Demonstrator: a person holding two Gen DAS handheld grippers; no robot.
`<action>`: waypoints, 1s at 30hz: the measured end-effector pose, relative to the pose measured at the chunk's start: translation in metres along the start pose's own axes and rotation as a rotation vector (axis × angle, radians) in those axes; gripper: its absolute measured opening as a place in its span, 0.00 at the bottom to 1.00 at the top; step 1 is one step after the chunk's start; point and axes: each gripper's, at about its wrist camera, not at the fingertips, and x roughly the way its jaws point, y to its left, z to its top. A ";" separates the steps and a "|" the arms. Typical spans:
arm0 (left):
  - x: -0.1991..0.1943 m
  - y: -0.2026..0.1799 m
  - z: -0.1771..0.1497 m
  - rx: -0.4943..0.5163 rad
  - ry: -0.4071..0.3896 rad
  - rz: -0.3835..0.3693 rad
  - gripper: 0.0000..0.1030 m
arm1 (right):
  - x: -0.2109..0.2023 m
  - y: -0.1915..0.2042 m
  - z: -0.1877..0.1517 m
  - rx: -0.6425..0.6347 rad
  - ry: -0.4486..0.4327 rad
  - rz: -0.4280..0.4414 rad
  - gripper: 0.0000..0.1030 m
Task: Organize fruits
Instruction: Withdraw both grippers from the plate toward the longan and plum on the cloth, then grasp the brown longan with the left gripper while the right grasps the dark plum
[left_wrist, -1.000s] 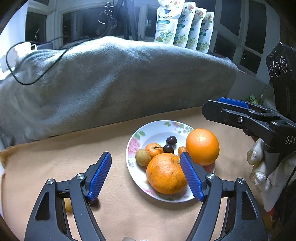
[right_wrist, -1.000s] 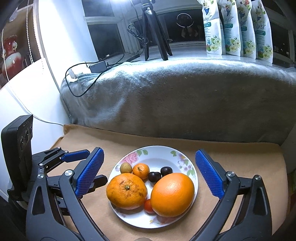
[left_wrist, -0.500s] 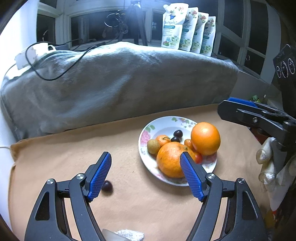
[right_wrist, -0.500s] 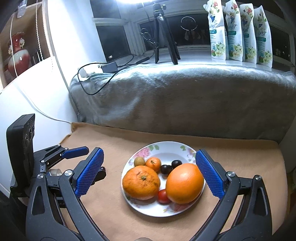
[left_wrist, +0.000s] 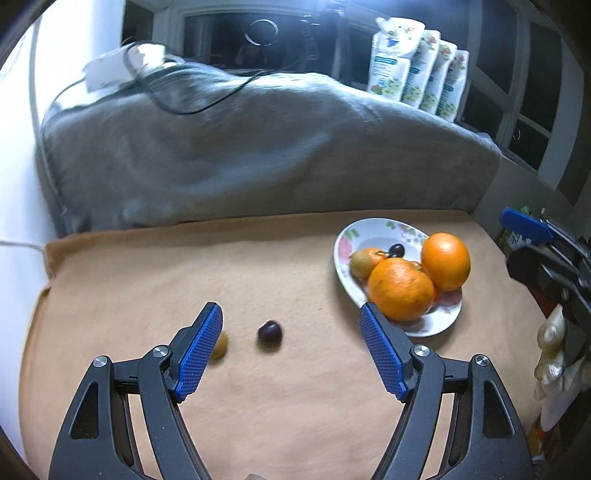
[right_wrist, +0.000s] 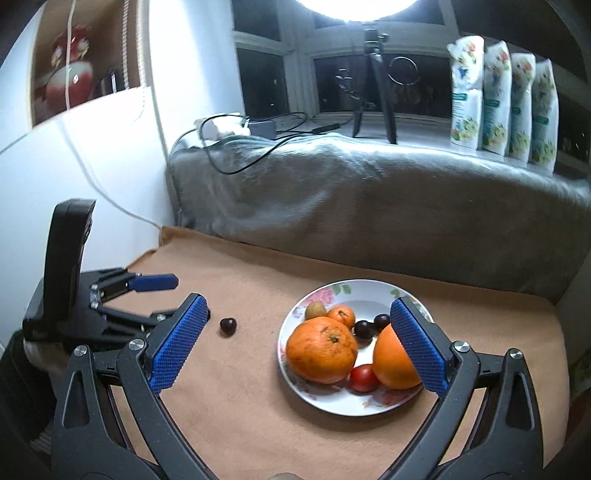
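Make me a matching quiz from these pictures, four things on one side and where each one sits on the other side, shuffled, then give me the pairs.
Things
1. dark cherry
2. red tomato
3. pouches
4. small yellow fruit

Places
A. on the flowered plate, between the two big oranges
B. partly hidden behind a blue pad of the left gripper
C. standing in a row on the window ledge
D. alone on the tan cloth, in the gap between the left gripper's fingers

Pairs: 1-D, 2-A, 3-C, 4-B

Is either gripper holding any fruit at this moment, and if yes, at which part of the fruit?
Nothing is held. The left gripper and right gripper are both open and hold nothing; the dark cherry lies loose on the cloth.
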 end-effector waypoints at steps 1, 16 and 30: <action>0.000 0.007 -0.001 -0.016 0.000 0.001 0.75 | 0.000 0.002 -0.001 -0.004 0.002 0.005 0.98; -0.002 0.080 -0.038 -0.146 0.005 0.039 0.69 | 0.035 0.045 -0.025 -0.070 0.111 0.131 0.98; 0.021 0.084 -0.047 -0.158 0.076 -0.072 0.42 | 0.100 0.073 -0.035 -0.189 0.263 0.154 0.60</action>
